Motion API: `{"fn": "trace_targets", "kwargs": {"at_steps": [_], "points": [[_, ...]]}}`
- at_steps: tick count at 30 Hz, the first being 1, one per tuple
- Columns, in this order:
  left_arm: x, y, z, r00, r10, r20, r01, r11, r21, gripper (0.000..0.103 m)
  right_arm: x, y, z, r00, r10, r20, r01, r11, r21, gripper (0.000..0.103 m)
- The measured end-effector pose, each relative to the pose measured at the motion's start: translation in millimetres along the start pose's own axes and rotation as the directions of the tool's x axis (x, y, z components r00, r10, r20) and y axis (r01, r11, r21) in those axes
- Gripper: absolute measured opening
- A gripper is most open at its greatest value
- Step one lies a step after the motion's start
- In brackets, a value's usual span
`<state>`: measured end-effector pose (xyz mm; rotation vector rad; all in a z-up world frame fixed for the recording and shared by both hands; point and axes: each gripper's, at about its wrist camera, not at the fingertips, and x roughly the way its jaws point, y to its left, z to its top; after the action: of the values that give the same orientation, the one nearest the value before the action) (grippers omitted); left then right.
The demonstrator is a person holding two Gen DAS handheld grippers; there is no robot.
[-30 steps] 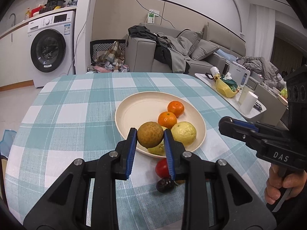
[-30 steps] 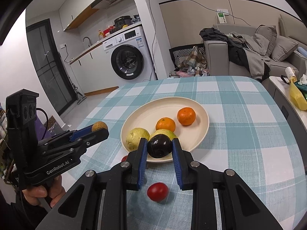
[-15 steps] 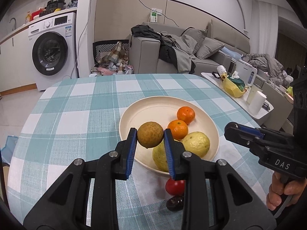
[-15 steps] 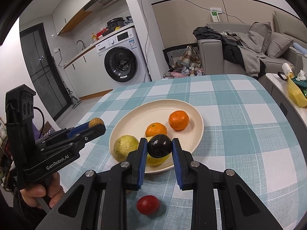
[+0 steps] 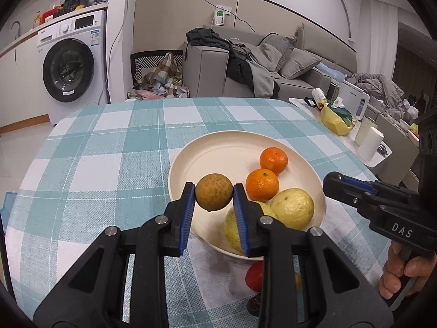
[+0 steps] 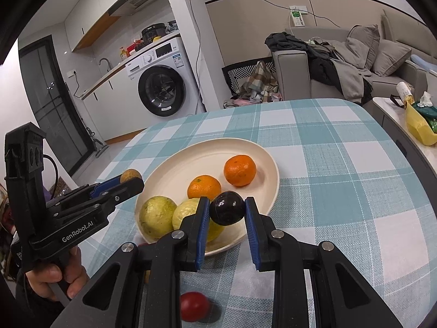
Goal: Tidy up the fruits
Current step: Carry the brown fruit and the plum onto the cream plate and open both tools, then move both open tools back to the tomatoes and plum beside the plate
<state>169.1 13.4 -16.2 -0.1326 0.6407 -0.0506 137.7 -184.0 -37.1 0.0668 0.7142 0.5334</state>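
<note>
My left gripper [image 5: 213,196] is shut on a rough brown round fruit [image 5: 213,195], held just over the near left rim of the cream plate [image 5: 213,153]. My right gripper [image 6: 227,209] is shut on a glossy dark purple fruit [image 6: 227,208] above the plate's [image 6: 191,164] near edge. Two oranges [image 5: 273,160] [image 5: 262,184] and yellow-green fruits [image 5: 292,208] [image 6: 157,216] lie on the plate. The right gripper's fingers [image 5: 336,183] show at the right of the left wrist view; the left gripper [image 6: 131,181] with its brown fruit [image 6: 130,175] shows at the left of the right wrist view.
A red tomato [image 6: 194,306] [image 5: 254,276] and a small dark fruit [image 5: 252,306] lie on the checked tablecloth [image 5: 109,147] in front of the plate. A side table with a yellow bag [image 5: 334,120] stands beyond the right table edge. A washing machine [image 5: 71,68] and sofa [image 5: 245,65] stand behind.
Both grippers have moved forward and a little lower towards the plate, each keeping its fruit. The plate looks larger, and the tomato has slid lower in both views.
</note>
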Motion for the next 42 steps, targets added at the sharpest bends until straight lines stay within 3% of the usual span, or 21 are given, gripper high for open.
{"fn": "trace_targets", "kwargs": {"at_steps": [27,32,36,38,40,42], "points": [[20.9,5.2,-4.6,0.999,0.011,-0.037,-0.011,1.0,0.006,0.025,16.2,-8.2,-5.8,0.998,-0.033,-0.046,0.033,0.999,-0.001,0.027],[17.7,4.9,-5.7,0.999,0.009,-0.041,-0.009,1.0,0.008,0.026,11.6,-8.6,-6.1,0.999,-0.047,-0.026,0.047,0.999,-0.008,0.035],[12.8,6.8,-5.3,0.999,0.011,-0.042,-0.011,1.0,-0.001,0.03,8.7,-10.2,-7.5,0.998,-0.057,-0.022,0.057,0.998,-0.01,0.048],[9.2,7.7,-5.3,0.999,0.015,-0.034,-0.016,1.0,-0.006,0.043,6.0,-11.2,-8.0,0.998,-0.063,-0.014,0.063,0.998,-0.008,0.055],[4.4,7.8,-5.9,0.999,0.024,-0.023,-0.024,1.0,-0.006,0.054,4.5,-12.1,-8.5,0.998,-0.065,-0.012,0.065,0.998,-0.007,0.073],[-1.6,8.1,-7.0,1.0,0.028,-0.013,-0.028,1.0,-0.005,0.065,3.8,-12.0,-9.0,0.998,-0.06,-0.011,0.06,0.998,-0.006,0.082]]}}
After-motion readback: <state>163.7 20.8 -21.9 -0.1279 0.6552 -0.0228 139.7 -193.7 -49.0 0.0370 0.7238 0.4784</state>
